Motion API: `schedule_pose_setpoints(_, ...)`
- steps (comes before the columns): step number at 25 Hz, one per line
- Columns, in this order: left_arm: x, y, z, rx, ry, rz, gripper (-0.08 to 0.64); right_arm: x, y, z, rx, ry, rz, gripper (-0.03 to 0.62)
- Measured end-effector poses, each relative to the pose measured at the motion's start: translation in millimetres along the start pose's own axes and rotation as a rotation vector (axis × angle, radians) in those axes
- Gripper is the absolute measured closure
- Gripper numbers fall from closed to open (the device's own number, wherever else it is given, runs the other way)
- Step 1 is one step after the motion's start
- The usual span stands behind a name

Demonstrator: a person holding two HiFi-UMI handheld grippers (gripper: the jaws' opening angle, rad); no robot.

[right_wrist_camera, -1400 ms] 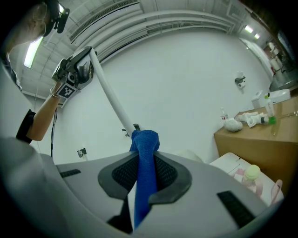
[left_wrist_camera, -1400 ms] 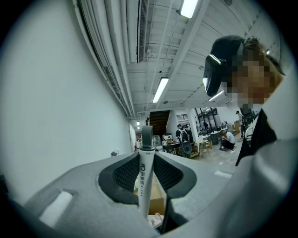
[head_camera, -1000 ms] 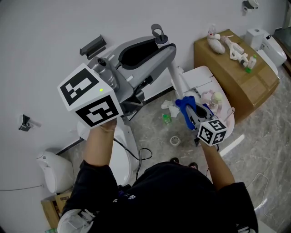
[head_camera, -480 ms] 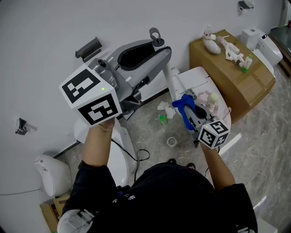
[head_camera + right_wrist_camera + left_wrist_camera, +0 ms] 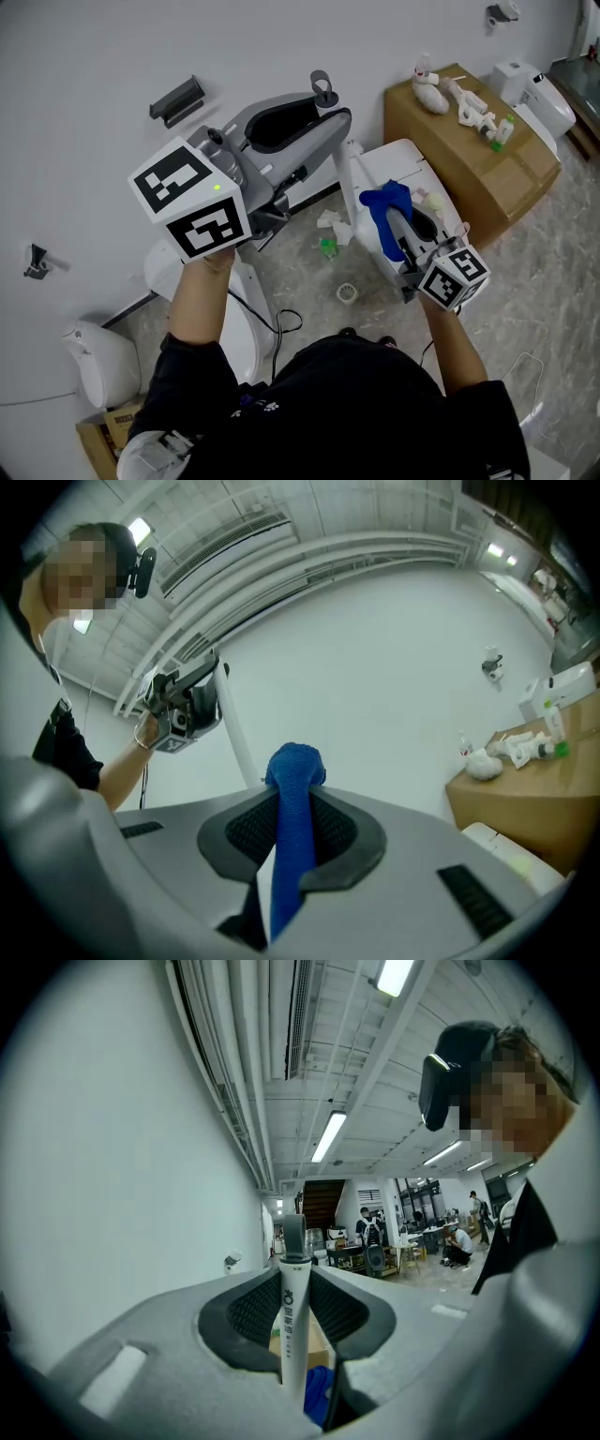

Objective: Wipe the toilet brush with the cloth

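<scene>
Brush [image 5: 293, 1326] is pinched upright by its handle in the left hand-held gripper [image 5: 326, 105], raised, apparently so that its shaft can be met by the cloth [image 5: 382, 202], which is clamped in the right hand-held gripper [image 5: 396, 230] just beside it.

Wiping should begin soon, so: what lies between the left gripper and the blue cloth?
Only the toilet brush, its white shaft hanging from the left gripper beside the cloth; the head view shows it.
</scene>
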State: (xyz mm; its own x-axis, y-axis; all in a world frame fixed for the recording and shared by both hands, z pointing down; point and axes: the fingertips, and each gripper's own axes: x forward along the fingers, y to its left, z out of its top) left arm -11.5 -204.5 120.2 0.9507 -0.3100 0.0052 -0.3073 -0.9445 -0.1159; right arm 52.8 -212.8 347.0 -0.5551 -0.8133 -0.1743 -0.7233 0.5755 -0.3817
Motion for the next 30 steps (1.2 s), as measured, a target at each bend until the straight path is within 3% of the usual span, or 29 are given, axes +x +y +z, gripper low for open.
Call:
schedule_pose_setpoints(20,6.1,-26.0,6.9,0.004,0.02,-0.136,0.46,18.4,59.2,147.4,-0.085,-0.269,0.254,0.528)
schedule_pose_setpoints(30,3.1,-38.2,20.1,-0.001,-0.006,-0.19,0.46,31.2,105.9,164.4,-0.123,-0.28,0.437,0.528)
